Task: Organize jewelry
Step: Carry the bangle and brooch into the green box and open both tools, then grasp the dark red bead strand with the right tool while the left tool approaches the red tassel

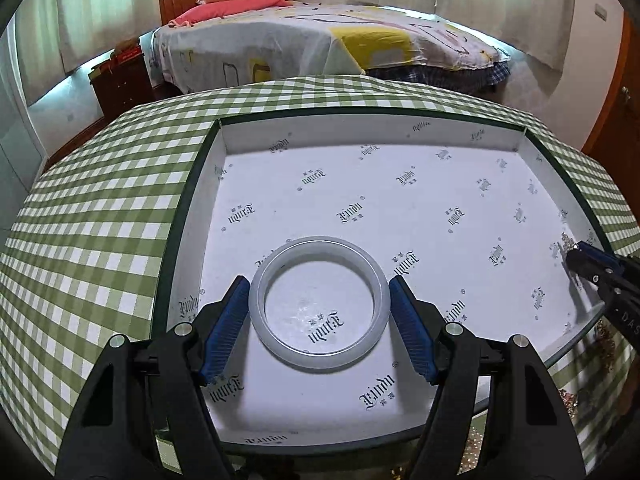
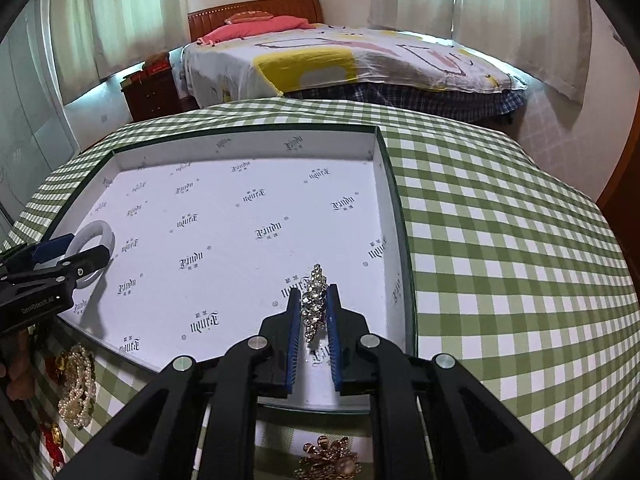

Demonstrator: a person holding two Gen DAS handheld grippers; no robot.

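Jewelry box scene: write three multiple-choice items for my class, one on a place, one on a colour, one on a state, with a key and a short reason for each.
1. Where is the white bangle?
A. On the bed
B. Over the near left part of the box
C. On the checked cloth outside the box

2. What colour is the checked tablecloth?
A. Green and white
B. Red and white
C. Plain blue

3. How does the right gripper stand?
A. Wide open, with nothing in it
B. Shut on a pearl string
C. Shut on the rhinestone piece

Key: 1 B, the bangle sits between the left gripper's blue pads above the printed lining. 2 A, green and white squares surround the box. 3 C, the sparkling piece is pinched between the narrow blue pads.
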